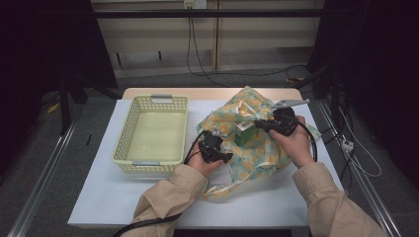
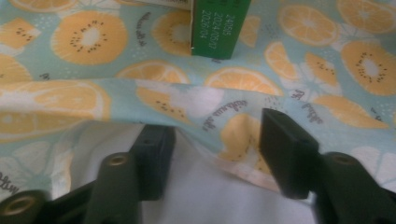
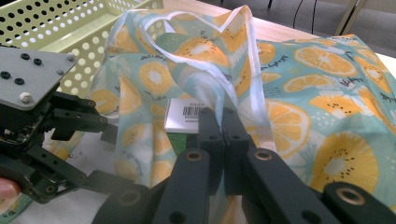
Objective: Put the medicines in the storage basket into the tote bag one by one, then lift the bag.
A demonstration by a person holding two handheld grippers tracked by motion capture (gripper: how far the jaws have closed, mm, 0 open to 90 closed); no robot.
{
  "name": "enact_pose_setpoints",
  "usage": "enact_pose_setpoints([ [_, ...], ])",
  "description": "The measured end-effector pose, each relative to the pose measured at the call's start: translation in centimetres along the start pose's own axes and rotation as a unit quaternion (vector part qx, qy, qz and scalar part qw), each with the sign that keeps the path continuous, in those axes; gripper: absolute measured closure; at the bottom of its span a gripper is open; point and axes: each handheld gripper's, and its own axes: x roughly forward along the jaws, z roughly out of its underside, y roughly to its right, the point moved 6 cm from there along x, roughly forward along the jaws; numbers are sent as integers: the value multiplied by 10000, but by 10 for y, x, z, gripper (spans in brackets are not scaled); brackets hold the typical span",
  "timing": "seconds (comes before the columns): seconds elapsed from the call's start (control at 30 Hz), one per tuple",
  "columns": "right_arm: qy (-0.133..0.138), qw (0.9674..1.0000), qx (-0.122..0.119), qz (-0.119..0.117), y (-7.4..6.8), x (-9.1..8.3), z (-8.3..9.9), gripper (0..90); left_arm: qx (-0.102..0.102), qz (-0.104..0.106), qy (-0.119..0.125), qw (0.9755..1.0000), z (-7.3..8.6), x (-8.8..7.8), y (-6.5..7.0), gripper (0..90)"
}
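White table (image 1: 123,197) in dark room; right hand-held gripper (image 3: 223,122) clamped on fruit-print bag (image 1: 257,148), left hand-held gripper (image 2: 212,144) half-open.

- We're looking at a recording bay in a lab or workshop, and the white table (image 1: 118,197) is sitting at its centre.
- Dark curtains are hanging on both sides of the table.
- Metal rails (image 1: 42,177) are running along the grey floor beside it.
- Cables (image 1: 197,54) are trailing down from a wall socket (image 1: 194,4) beyond the table's far edge.
- Pale wooden panelling (image 1: 148,37) is lining the wall behind it.
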Motion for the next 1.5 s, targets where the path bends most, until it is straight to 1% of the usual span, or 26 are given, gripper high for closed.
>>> enact_pose_setpoints([
  [0.03, -1, 10000, 3, 2, 0, 0, 0, 896, -20, 79, 38, 10000, 0, 0, 0, 508],
  [0.07, -3, 10000, 1, -5, 0, 1, 0, 895, -38, 160, 49, 9999, 0, 0, 2, 589],
  [0.1, -12, 10000, -7, -13, -1, 1, 0, 895, -32, 143, 45, 9999, 0, 1, 1, 631],
  [0.13, -10, 10000, -11, -11, -1, 1, 0, 895, -40, 161, 49, 9999, 0, 1, 2, 647],
  [0.17, -9, 10000, -14, -14, -1, 2, 0, 895, -53, 225, 47, 9997, 0, 1, 2, 701],
  [0.2, -19, 10000, -8, -13, -1, 2, 1, 896, -39, 241, 42, 9997, 0, 1, 3, 755],
  [0.23, -26, 10000, -8, -15, -1, 2, 1, 895, -45, 269, 41, 9996, 0, 1, 3, 784],
  [0.27, -22, 10000, -2, -17, -1, 3, 1, 895, -72, 321, 59, 9994, -1, 1, 3, 832],
  [0.37, -23, 10000, -10, -29, -2, 3, 1, 896, -98, 371, 76, 9992, -3, -2, 4, 888],
  [0.5, -15, 10000, -14, -21, -2, 1, 0, 896, -113, 469, 62, 9988, -9, -15, 5, 900],
  [0.57, -4, 10000, -17, -18, -2, 1, -1, 895, -154, 528, 100, 9984, -14, -22, 6, 900],
  [0.6, -6, 10000, -17, -9, -2, 0, -1, 895, -151, 513, 116, 9985, -17, -26, 6, 900],
  [0.67, 3, 10000, -18, -20, -2, 1, -1, 896, -151, 565, 118, 9982, -21, -33, 5, 900],
  [0.8, 22, 10000, -32, -14, -2, 0, -4, 895, -89, 514, 97, 9986, -29, -48, 1, 900],
  [0.93, 67, 10000, -27, 10, 0, -4, -9, 896, -167, 457, 213, 9986, -42, -69, -7, 900],
  [0.97, 71, 10000, -35, 22, 0, -5, -10, 895, -127, 405, 240, 9988, -46, -74, -9, 900],
  [1.0, 87, 9999, -46, 34, 1, -6, -12, 896, -139, 398, 294, 9987, -50, -79, -9, 900],
  [1.03, 90, 9999, -43, 41, 1, -7, -14, 896, -109, 383, 334, 9986, -54, -85, -10, 900],
  [1.07, 106, 9999, -46, 50, 2, -8, -16, 896, -91, 232, 359, 9990, -59, -91, -11, 900],
  [1.1, 120, 9999, -57, 64, 2, -9, -18, 896, -79, 317, 404, 9986, -64, -96, -11, 900],
  [1.23, 199, 9997, -101, 76, 2, -15, -30, 896, 27, 208, 530, 9984, -85, -116, -14, 900],
  [1.33, 269, 9995, -128, 131, 4, -22, -40, 896, 146, 94, 579, 9982, -102, -132, -14, 900],
  [1.43, 354, 9991, -162, 182, 6, -32, -53, 896, 235, -2, 697, 9973, -122, -147, -15, 900],
  [1.5, 439, 9986, -206, 233, 7, -39, -63, 896, 239, -50, 791, 9966, -134, -157, -15, 900],
])
